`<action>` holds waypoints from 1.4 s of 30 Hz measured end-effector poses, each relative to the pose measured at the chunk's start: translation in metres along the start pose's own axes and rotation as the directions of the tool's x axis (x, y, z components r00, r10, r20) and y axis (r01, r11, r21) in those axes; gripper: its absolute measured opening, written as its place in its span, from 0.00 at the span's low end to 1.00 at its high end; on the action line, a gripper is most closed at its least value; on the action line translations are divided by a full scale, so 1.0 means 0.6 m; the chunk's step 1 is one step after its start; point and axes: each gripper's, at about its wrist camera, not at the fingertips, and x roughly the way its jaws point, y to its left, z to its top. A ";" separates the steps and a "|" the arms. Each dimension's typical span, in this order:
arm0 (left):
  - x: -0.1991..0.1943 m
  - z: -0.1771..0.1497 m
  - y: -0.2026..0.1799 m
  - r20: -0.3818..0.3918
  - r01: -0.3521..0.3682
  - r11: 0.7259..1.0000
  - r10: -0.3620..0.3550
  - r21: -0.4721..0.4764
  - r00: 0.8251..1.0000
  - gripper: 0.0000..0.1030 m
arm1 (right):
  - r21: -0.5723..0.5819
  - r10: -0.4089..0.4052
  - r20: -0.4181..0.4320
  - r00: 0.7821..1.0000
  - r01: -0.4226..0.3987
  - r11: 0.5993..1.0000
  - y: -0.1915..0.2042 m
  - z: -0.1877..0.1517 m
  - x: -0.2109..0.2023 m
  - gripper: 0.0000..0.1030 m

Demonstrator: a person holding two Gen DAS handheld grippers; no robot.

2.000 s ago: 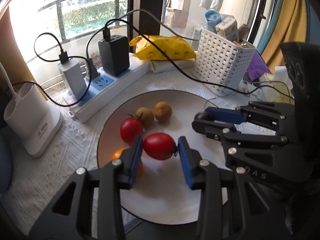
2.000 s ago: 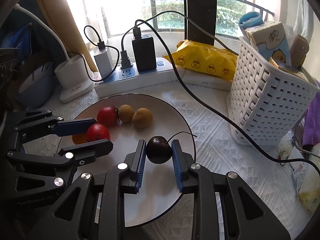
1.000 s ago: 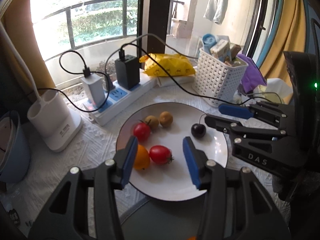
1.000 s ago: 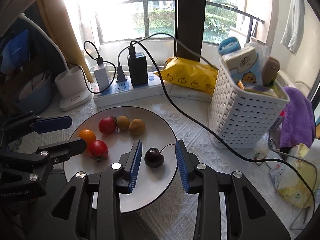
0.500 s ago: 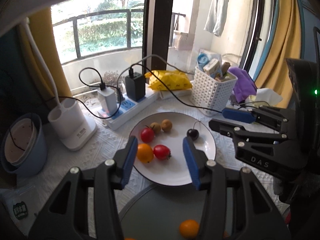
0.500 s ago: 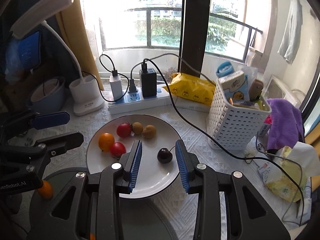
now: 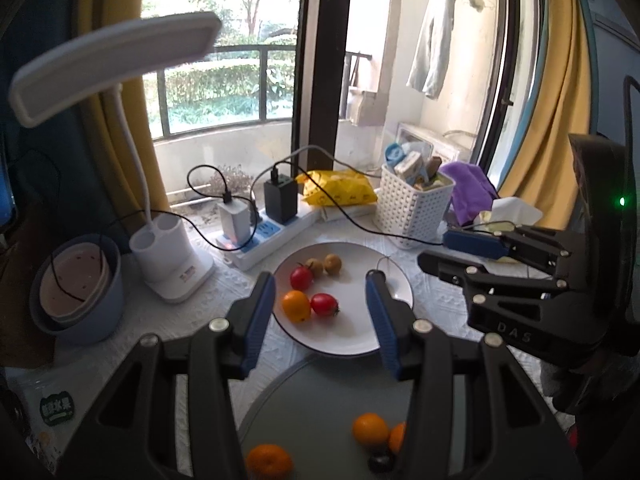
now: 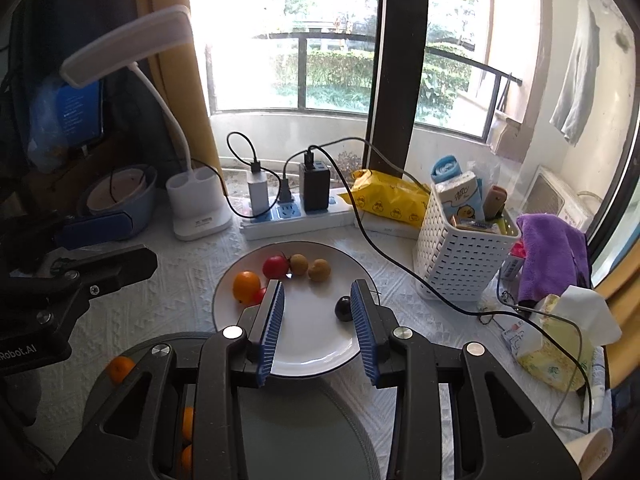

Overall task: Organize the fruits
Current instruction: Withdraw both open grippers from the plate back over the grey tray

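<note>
"DAS" marks the right gripper (image 7: 460,254); "Robot.AI" marks the left gripper (image 8: 116,240).

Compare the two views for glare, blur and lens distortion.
Left wrist view: the white desk lamp head is soft and blurred, and the dark window post bows with the fisheye. Right wrist view: the window pane behind the lamp is blown out, while the round white plate stays sharp.

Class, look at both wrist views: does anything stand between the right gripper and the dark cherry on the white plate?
Nothing visible does. The right gripper hangs open and empty above the near part of the white plate. The dark cherry lies on bare plate just beside the gripper's right finger, with the other fruits off to the left.
</note>
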 end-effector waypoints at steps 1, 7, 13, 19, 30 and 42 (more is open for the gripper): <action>-0.008 -0.001 0.001 0.007 -0.002 1.000 0.002 0.000 1.000 0.47 | -0.002 -0.001 0.005 1.000 0.001 1.000 0.004 0.001 -0.006 0.36; -0.051 -0.008 0.005 0.045 -0.005 1.000 0.006 -0.006 0.999 0.47 | -0.017 0.000 0.031 1.000 0.001 1.000 0.027 0.002 -0.040 0.36; -0.088 -0.012 0.008 0.075 -0.015 1.000 0.016 -0.004 0.997 0.47 | -0.027 0.000 0.063 0.998 0.002 1.000 0.048 0.003 -0.075 0.36; -0.124 -0.020 0.007 0.103 -0.028 1.000 0.027 0.003 0.994 0.47 | -0.037 -0.001 0.090 0.996 0.004 0.999 0.068 0.002 -0.105 0.36; -0.165 -0.041 0.011 0.120 -0.040 0.999 0.040 -0.003 0.992 0.48 | -0.052 0.002 0.117 0.993 0.004 0.999 0.092 -0.010 -0.143 0.36; -0.193 -0.070 0.012 0.125 -0.045 0.999 0.046 -0.016 0.991 0.48 | -0.064 0.011 0.125 0.992 -0.003 0.998 0.113 -0.034 -0.170 0.36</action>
